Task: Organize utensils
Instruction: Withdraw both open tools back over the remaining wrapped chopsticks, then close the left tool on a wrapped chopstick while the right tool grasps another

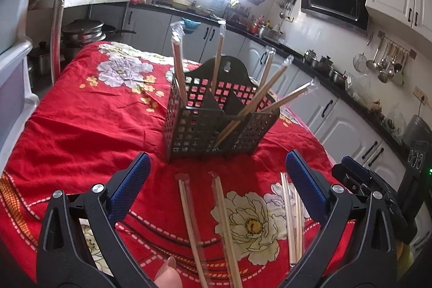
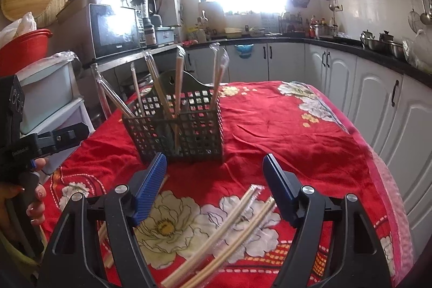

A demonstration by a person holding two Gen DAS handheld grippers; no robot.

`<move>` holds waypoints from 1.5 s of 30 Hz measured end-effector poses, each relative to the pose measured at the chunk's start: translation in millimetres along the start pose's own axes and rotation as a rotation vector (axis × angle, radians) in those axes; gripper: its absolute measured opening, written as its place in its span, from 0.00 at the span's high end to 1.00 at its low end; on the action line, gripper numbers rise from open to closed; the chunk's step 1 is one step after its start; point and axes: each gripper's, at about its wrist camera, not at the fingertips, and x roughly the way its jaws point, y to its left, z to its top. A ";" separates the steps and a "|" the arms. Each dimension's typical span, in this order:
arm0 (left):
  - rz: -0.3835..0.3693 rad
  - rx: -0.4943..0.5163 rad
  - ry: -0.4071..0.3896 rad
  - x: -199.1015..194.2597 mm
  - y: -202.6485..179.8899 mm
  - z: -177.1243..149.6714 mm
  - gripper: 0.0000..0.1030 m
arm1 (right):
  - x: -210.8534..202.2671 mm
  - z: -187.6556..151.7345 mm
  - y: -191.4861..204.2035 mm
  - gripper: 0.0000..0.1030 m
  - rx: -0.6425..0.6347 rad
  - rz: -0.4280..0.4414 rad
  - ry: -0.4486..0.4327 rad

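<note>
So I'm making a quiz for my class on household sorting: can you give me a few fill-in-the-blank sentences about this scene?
1. The wrapped chopsticks already sorted stand in a black perforated ____.
2. The holder stands on a tablecloth whose main colour is ____.
3. The left gripper and the right gripper both have their jaws ____.
4. The loose chopsticks not yet sorted lie on the cloth, each pair in a clear plastic ____.

Missing words: holder; red; open; wrapper

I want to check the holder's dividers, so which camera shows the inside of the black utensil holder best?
The left wrist view: the black utensil holder shows both inner partitions. In the right wrist view the holder shows mostly outer mesh.
</note>
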 end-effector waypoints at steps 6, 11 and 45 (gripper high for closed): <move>-0.018 0.010 0.068 17.0 -6.4 -10.0 0.10 | 2.5 -11.0 -12.8 0.30 0.026 -0.021 0.040; -0.033 0.022 0.116 33.0 -10.8 -19.8 0.10 | 9.3 -21.9 -26.9 0.30 0.059 -0.048 0.096; 0.005 -0.011 0.403 143.3 -17.0 -38.4 0.50 | 98.7 -45.2 -85.9 0.60 0.309 -0.040 0.363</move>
